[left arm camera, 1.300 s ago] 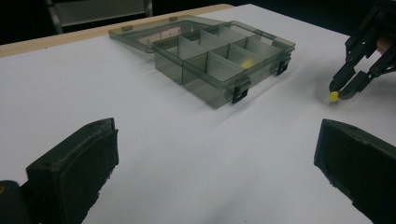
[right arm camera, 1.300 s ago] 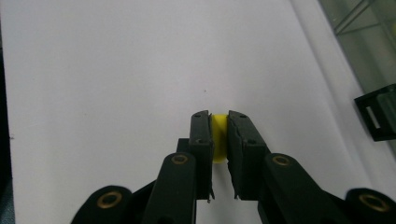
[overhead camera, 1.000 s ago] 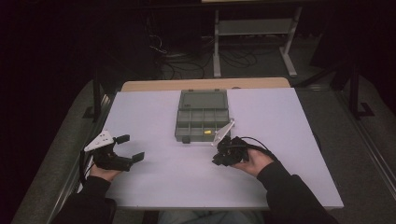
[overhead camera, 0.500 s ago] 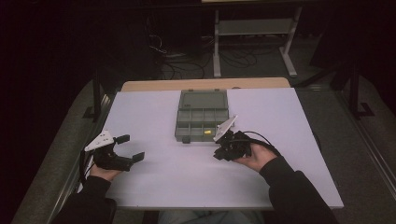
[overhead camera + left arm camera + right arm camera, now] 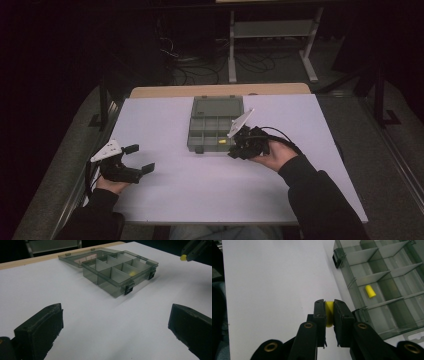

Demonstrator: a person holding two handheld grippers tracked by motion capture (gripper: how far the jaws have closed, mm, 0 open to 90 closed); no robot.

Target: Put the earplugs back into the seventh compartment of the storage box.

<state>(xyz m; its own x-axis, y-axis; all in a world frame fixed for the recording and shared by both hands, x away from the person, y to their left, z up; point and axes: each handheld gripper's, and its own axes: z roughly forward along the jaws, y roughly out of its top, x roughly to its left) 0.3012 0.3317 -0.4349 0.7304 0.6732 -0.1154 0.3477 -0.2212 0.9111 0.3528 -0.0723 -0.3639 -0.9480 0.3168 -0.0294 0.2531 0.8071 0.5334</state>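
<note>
Right hand-held gripper is clenched on a small yellow foam earplug, just beside the smoky clear plastic compartment box. Looks like the carry step; next it needs lining up over a compartment. Left hand-held gripper sits released on the white surface.

The box is looking like clear, smoky grey plastic, smooth and a bit shiny. The little yellow piece is looking soft and matt like foam, and the right gripper pinching it is showing black, dull plastic with small shiny brass rings. The table is wearing a smooth, matt white top, with a strip of pale wood showing at its far edge.
</note>
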